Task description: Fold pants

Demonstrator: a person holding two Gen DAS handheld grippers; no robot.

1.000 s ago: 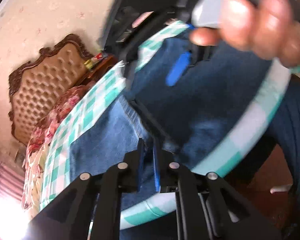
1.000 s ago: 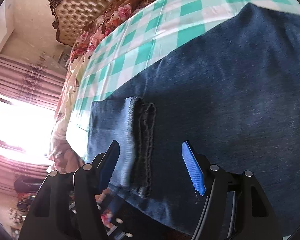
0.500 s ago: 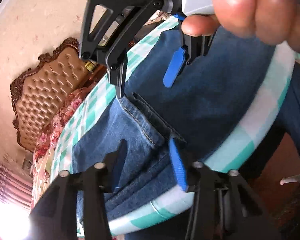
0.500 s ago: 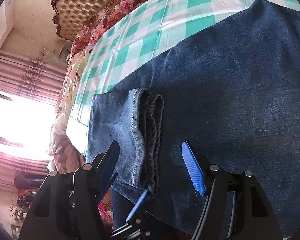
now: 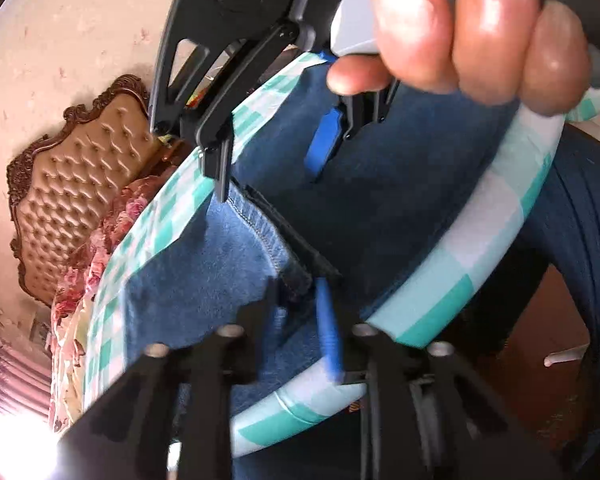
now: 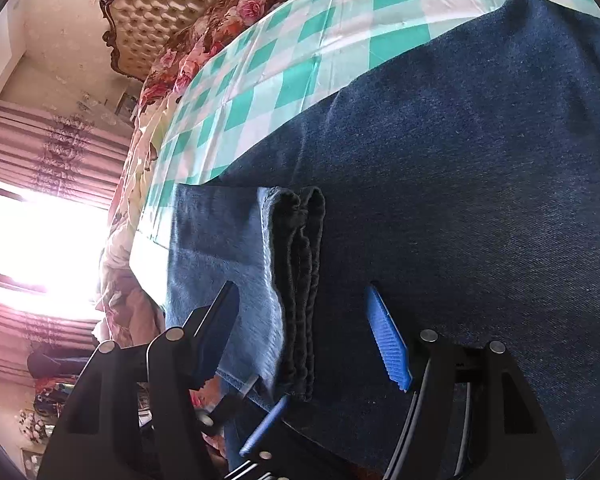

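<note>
Both tongs hang over the table's near edge. Spread across the green-and-white checked table point(image 6: 284, 76) lie the dark blue pants point(image 6: 460, 168), a paler folded-over leg end with its hems point(image 6: 296, 280) at their left. Right tongs point(image 6: 304, 320) stand wide apart, straddling those hems without pressing them. Left tongs point(image 5: 300, 320) have just been opening, with the hem corner between the 2 fingers, released. A hand point(image 5: 472, 36) grips the right tongs' handle.
</note>
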